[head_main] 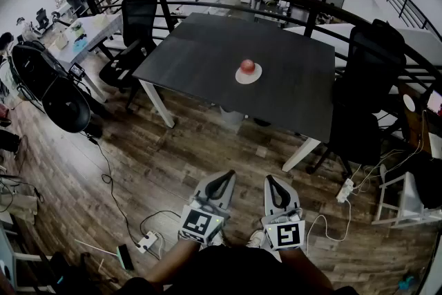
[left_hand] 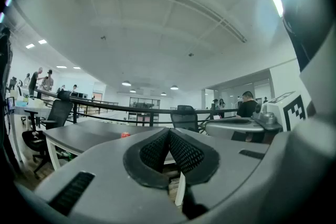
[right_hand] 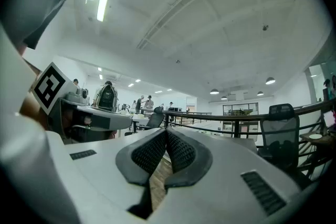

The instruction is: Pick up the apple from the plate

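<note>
- The apple [head_main: 247, 66] sits on a white plate [head_main: 239, 79] near the middle of the dark surface [head_main: 200, 55]. It is well apart from both tools, and nothing else lies close to it.
- We hold the left tool [head_main: 224, 178] and the right tool [head_main: 271, 180] level and side by side, low over the wooden floor [head_main: 173, 162]. Each has its jaws pressed together with nothing between them, and each gripper view shows its ribbed pads meeting.
- We judge the step in hand to be the approach, since neither tool has come near the apple yet.
- To do it well, we should choose one tool and carry it to the near edge of the surface. The other should stay back, clear of the plate.
- The jaws should spread wider than the apple before they arrive, not over the plate.
- We would come in from the side or a little above, with one pad on each side of the apple's widest part and both pads clear of the plate's rim.
- The apple is round and smooth, so it may roll or slip. It is best to centre it between the pads and close gently.
- A straight lift upward should leave the plate where it is.
- The black chairs [head_main: 369, 72] flank the surface, so we should approach from the open near side.
</note>
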Available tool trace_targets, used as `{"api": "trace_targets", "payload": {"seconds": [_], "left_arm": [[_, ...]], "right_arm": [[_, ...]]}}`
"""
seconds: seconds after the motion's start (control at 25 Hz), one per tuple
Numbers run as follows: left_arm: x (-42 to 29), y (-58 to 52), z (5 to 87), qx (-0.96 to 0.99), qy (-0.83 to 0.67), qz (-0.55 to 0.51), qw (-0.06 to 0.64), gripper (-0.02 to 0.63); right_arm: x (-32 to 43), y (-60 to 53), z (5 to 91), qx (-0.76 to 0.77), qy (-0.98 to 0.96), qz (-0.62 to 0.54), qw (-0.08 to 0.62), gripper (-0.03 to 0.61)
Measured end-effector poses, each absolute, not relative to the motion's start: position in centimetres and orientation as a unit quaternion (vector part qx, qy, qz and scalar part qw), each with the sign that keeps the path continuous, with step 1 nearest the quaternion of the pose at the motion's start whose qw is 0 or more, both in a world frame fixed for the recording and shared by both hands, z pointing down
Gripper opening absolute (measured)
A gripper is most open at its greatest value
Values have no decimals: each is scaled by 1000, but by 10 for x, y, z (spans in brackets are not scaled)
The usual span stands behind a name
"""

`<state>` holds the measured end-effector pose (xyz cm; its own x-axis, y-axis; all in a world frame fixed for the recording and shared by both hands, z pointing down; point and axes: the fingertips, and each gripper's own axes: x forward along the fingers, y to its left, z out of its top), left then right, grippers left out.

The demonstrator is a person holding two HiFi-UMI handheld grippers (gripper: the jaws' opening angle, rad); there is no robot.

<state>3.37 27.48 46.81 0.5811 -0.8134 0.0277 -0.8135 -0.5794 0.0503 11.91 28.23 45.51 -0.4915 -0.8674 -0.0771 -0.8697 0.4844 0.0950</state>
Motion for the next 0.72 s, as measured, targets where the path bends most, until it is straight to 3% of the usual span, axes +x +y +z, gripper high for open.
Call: {"api": "trace_targets", "payload": {"seconds": [0.72], "left_arm": [[-24, 282, 460, 901, -432, -10, 27, 23]], "right_arm": [[58, 285, 451, -515, 854, 78, -7, 25]]}}
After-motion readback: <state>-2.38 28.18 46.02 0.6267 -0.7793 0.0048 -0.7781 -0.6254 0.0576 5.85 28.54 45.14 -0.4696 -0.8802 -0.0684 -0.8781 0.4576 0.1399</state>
